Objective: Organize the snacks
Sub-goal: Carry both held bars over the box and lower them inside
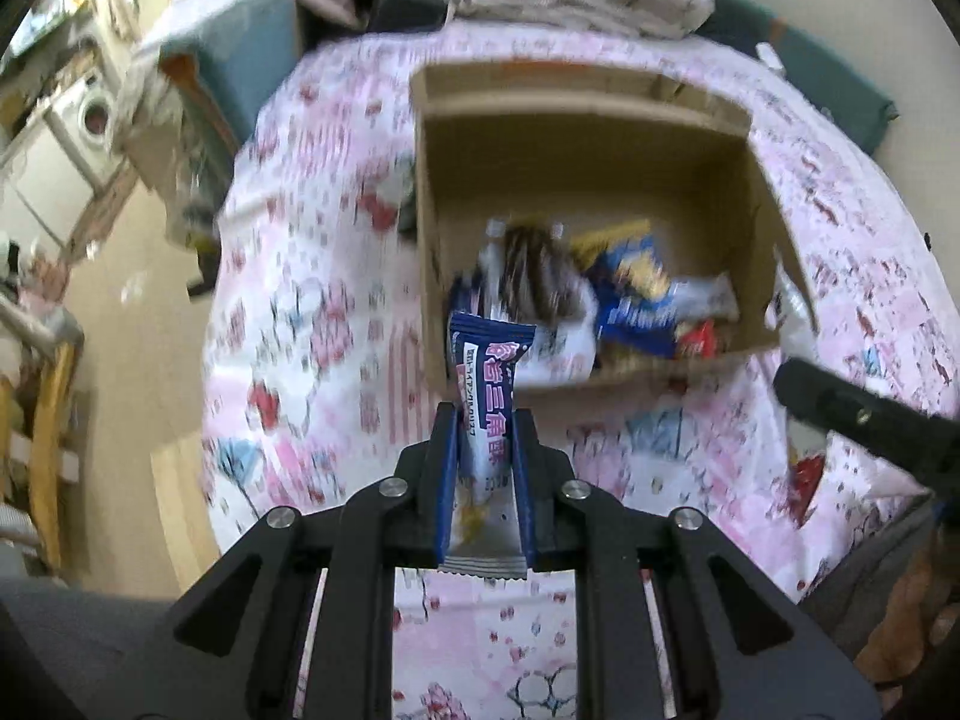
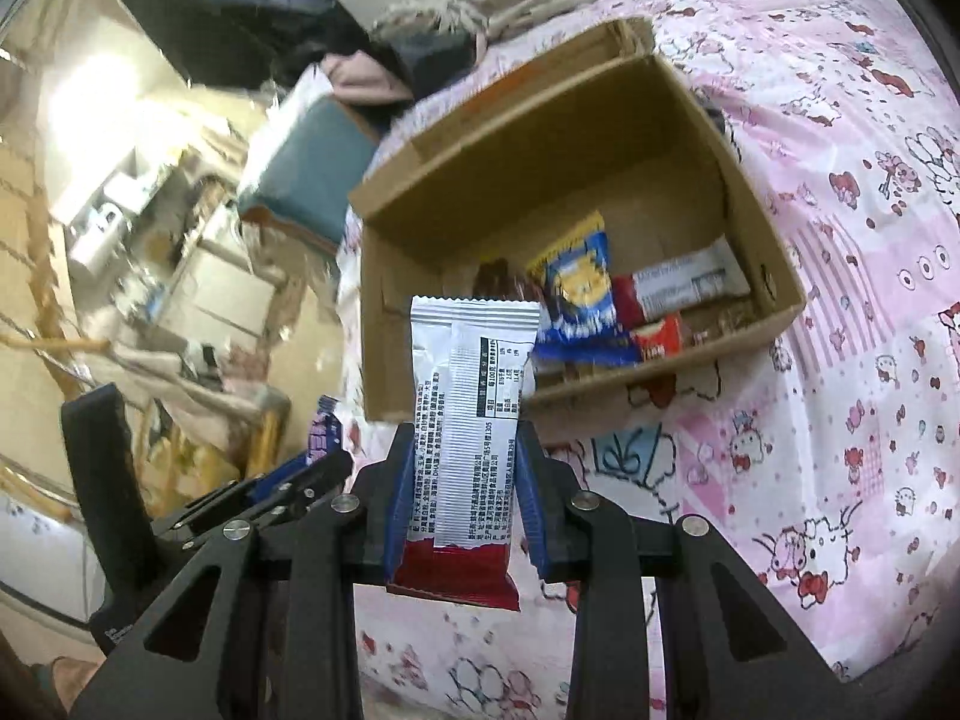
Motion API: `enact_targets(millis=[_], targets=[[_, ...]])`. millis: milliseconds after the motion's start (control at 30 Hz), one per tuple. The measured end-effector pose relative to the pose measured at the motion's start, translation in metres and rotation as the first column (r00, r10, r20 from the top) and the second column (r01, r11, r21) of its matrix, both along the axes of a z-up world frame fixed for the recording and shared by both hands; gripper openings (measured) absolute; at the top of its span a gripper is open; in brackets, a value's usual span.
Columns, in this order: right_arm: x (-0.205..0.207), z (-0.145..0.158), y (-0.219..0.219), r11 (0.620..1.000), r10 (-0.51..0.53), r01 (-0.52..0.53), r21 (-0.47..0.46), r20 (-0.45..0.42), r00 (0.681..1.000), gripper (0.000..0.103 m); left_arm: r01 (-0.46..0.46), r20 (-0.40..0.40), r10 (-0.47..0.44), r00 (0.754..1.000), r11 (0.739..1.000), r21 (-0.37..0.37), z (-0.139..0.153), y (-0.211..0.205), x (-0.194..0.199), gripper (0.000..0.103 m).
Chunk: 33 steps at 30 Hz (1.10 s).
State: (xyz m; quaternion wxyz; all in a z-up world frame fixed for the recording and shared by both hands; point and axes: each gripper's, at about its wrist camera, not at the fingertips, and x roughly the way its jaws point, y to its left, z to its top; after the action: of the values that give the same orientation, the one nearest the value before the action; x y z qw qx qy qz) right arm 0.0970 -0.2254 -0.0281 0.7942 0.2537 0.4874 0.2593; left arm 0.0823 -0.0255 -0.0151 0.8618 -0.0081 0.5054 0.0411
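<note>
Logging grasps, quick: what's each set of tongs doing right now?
Left tongs: shut on blue snack bar.
Right tongs: shut on white-and-red snack pack.

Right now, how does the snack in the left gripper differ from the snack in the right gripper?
The blue packet in the left gripper is narrow and shows pink characters; the white packet in the right gripper is wider, shows fine black print and has a red bottom end. Both stand upright, clamped between fingers, short of the cardboard box.
</note>
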Motion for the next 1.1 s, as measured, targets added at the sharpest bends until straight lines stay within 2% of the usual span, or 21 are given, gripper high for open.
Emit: enact_targets(millis=[133,267,400,700,833,1100], targets=[[0.014,0.009,-0.010,0.999,-0.029,0.029,0.015,0.034,0.999,0.033,0.030,0.076,-0.034,0.997,0.998,0.050,0.027,-0.007,0.022,0.014],[0.039,0.015,-0.021,0.998,-0.054,0.053,0.037,0.048,0.997,0.033,0.035,0.096,-0.041,0.995,0.997,0.064,0.040,-0.012,0.048,0.014],[0.065,0.016,-0.029,0.997,-0.074,0.073,0.018,0.061,0.995,0.033,0.033,0.095,-0.039,0.995,0.997,0.073,0.043,-0.014,0.070,0.014],[0.108,0.004,-0.034,0.996,-0.076,0.078,-0.034,0.059,0.995,0.033,0.039,0.079,-0.048,0.996,0.994,0.107,0.030,-0.021,0.106,0.014],[0.122,-0.005,-0.028,0.996,-0.066,0.069,-0.063,0.046,0.997,0.033,0.031,0.054,-0.036,0.998,0.995,0.091,0.017,-0.021,0.122,0.014],[0.129,-0.024,-0.021,0.993,-0.070,0.070,-0.096,0.003,0.998,0.033,0.034,0.033,-0.037,0.999,0.995,0.089,-0.004,-0.027,0.141,0.014]])
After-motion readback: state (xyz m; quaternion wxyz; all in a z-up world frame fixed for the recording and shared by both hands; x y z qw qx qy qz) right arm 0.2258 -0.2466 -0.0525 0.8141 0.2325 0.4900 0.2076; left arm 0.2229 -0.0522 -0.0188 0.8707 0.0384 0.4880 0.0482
